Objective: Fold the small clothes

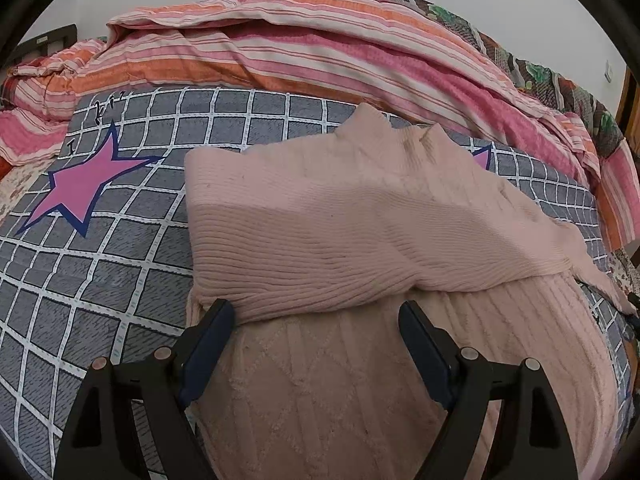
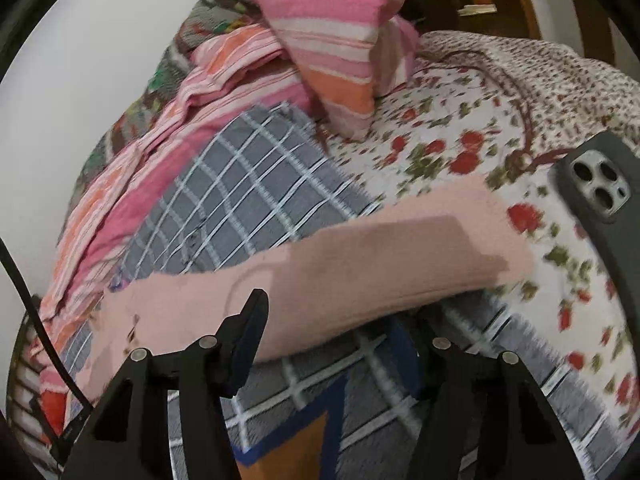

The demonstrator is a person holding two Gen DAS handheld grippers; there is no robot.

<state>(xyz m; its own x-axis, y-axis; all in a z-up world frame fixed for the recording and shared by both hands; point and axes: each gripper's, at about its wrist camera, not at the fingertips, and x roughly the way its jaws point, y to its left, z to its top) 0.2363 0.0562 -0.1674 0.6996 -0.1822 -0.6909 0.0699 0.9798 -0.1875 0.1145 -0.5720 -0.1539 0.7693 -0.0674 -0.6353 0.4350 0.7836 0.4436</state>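
A pale pink knit sweater (image 1: 340,216) lies on a grey checked blanket (image 1: 100,260) on a bed. One sleeve is folded across its body. My left gripper (image 1: 316,316) is open just above the sweater's body, its fingers either side of the folded sleeve's lower edge, holding nothing. In the right wrist view the sweater's other sleeve (image 2: 360,252) stretches out across the blanket (image 2: 248,184). My right gripper (image 2: 340,320) is open over that sleeve's near edge; its right fingertip is hidden behind the sleeve. This view is blurred.
A pink and orange striped quilt (image 1: 320,52) is heaped along the back of the bed. A striped pillow (image 2: 340,40) and a floral sheet (image 2: 460,140) lie to the right. A dark phone in a case (image 2: 600,200) lies at the right edge.
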